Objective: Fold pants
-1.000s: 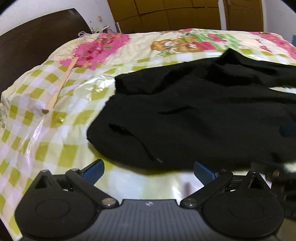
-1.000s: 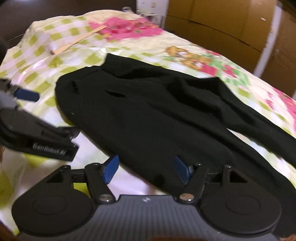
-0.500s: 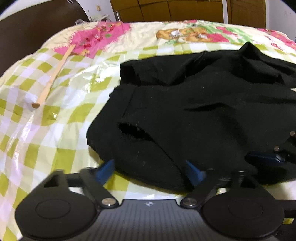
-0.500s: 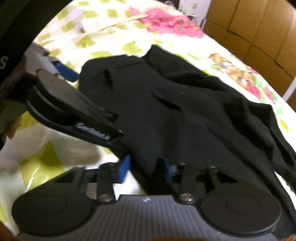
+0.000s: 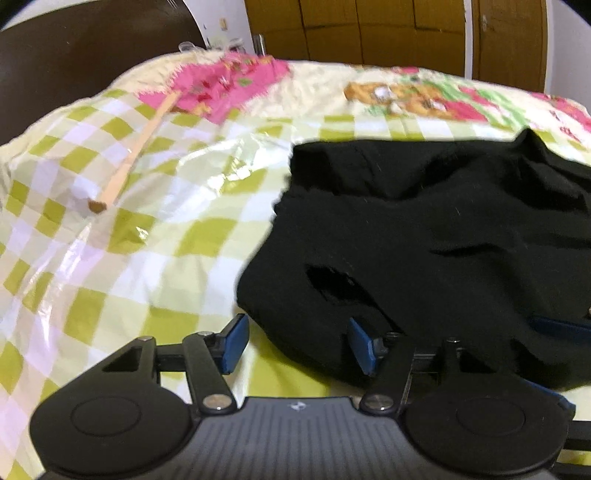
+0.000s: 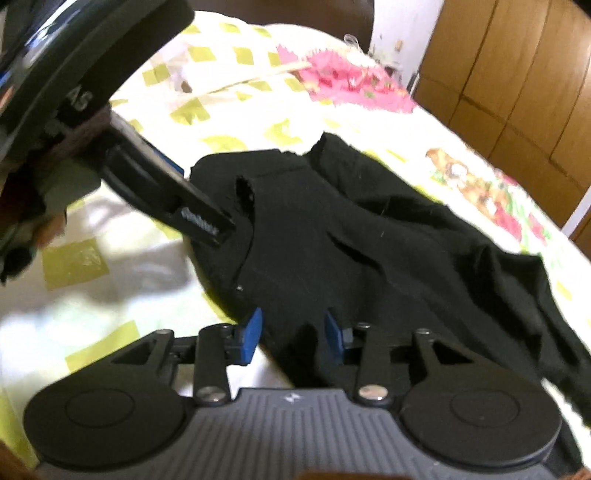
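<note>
Black pants (image 5: 424, 240) lie crumpled on the checked bedsheet (image 5: 147, 258), waist end nearest me. My left gripper (image 5: 297, 343) sits at the near left corner of the waist; its jaws are closing, with the cloth's edge between the blue pads, and the left pad is still over bare sheet. In the right wrist view the pants (image 6: 369, 240) fill the middle. My right gripper (image 6: 291, 338) straddles the near hem; its jaws are opening slightly, with bunched cloth between the pads. One of the left gripper's fingers (image 6: 207, 221) reaches the waist from the left.
A thin wooden stick (image 5: 136, 147) lies on the sheet at the left. A dark headboard (image 5: 92, 55) stands behind it, and brown wardrobe doors (image 5: 369, 29) line the back wall. A hand (image 6: 44, 229) holds the left gripper at the left edge.
Both grippers have moved in to the pants' near edge and their jaws have narrowed from wide open. Cloth now lies between each pair of pads.
</note>
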